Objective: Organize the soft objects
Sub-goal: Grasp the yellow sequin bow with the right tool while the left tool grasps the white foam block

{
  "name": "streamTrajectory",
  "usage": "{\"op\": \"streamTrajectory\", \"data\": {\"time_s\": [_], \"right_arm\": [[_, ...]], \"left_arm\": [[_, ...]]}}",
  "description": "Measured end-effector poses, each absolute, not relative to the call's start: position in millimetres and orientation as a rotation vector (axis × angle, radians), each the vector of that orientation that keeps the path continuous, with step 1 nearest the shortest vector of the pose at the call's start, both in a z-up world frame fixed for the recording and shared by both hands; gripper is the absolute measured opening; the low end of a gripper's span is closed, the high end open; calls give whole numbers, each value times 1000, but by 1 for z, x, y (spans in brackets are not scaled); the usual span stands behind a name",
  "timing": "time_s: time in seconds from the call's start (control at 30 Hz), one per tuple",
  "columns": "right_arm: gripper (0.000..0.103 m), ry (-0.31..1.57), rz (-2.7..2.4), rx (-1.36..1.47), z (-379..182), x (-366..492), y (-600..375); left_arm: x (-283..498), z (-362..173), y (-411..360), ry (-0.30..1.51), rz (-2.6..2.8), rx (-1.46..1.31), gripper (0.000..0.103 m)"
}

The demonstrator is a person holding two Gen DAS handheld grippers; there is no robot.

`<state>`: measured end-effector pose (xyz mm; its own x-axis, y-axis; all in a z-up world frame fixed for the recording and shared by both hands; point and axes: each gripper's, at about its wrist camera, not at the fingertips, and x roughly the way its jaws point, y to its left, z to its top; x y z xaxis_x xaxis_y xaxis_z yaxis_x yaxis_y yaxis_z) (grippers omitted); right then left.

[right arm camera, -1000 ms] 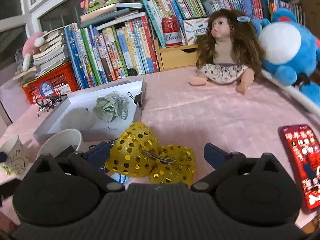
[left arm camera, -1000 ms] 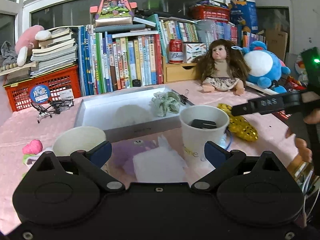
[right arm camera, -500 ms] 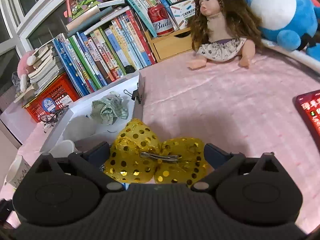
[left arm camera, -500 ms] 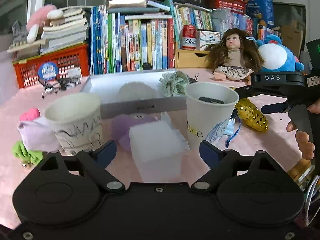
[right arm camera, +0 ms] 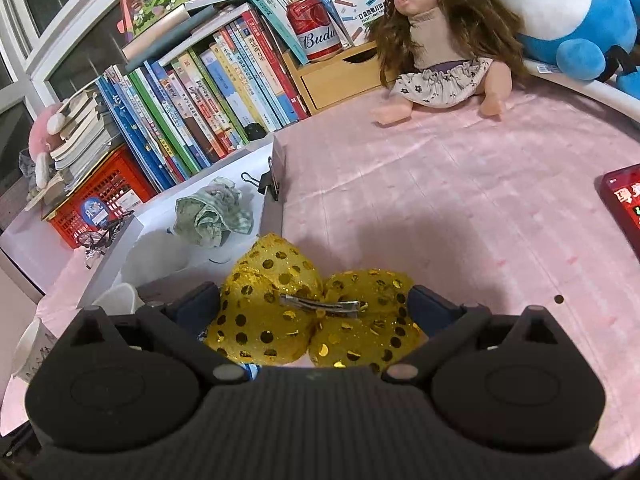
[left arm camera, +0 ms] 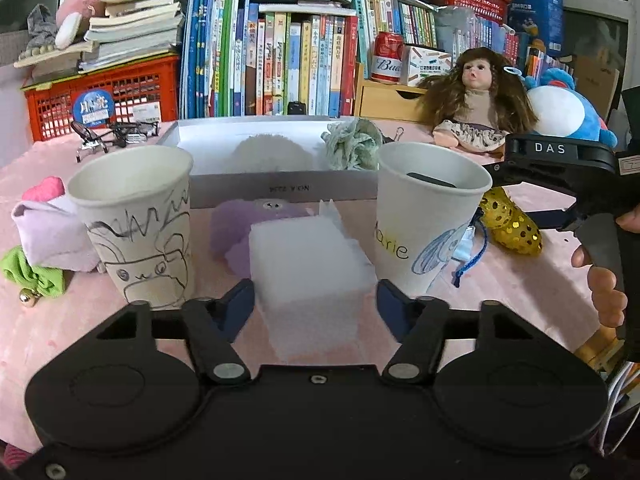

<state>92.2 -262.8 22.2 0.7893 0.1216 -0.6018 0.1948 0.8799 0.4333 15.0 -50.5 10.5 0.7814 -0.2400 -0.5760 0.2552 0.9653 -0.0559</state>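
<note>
The bench (left arm camera: 520, 280), under a pink cloth, carries a shallow white box (left arm camera: 280, 188) set crosswise in front of a row of books (left arm camera: 280, 68). In the box lie a pale fluffy lump and a crumpled green cloth (left arm camera: 352, 146), the cloth at the right end.

Just in front of the box a white foam block (left arm camera: 308, 264) rests on the bench between two paper cups, the left cup (left arm camera: 138, 224) scribbled with a drawn face, the right cup (left arm camera: 428, 216) marked with blue and yellow. The block's long axis runs away from the left camera toward the box, one short end facing the left tool (left arm camera: 315, 304). That tool's jaws are closing, with the block between them; the left pad lies against its side, while contact on the right is unclear. A purple plush (left arm camera: 234, 232) lies behind the block, partly hidden.

The right tool (right arm camera: 316, 312) straddles a gold sequin bow (right arm camera: 312, 316), whose long axis runs across from pad to pad, metal clip on top. Both pads sit against the bow's ends; whether they squeeze it I cannot tell.
</note>
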Motion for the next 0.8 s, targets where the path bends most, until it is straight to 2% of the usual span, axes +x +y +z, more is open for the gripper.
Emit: {"op": "streamTrajectory", "data": {"time_s": [0.13, 0.37, 0.5, 0.6, 0.63, 0.8], "right_arm": [[103, 671, -36, 501, 23, 92, -263], [93, 675, -22, 502, 26, 90, -264], [85, 680, -16, 476, 30, 88, -261], [72, 670, -12, 481, 35, 85, -262], [64, 666, -5, 491, 37, 84, -262], [55, 662, -28, 465, 46, 82, -257]], "left_arm": [[16, 10, -51, 626, -278, 24, 49], [13, 13, -51, 616, -295, 34, 47], [9, 19, -53, 600, -314, 56, 47], [6, 25, -53, 592, -328, 64, 47], [5, 28, -52, 593, -337, 65, 47], [0, 41, -49, 583, -378, 75, 47]]}}
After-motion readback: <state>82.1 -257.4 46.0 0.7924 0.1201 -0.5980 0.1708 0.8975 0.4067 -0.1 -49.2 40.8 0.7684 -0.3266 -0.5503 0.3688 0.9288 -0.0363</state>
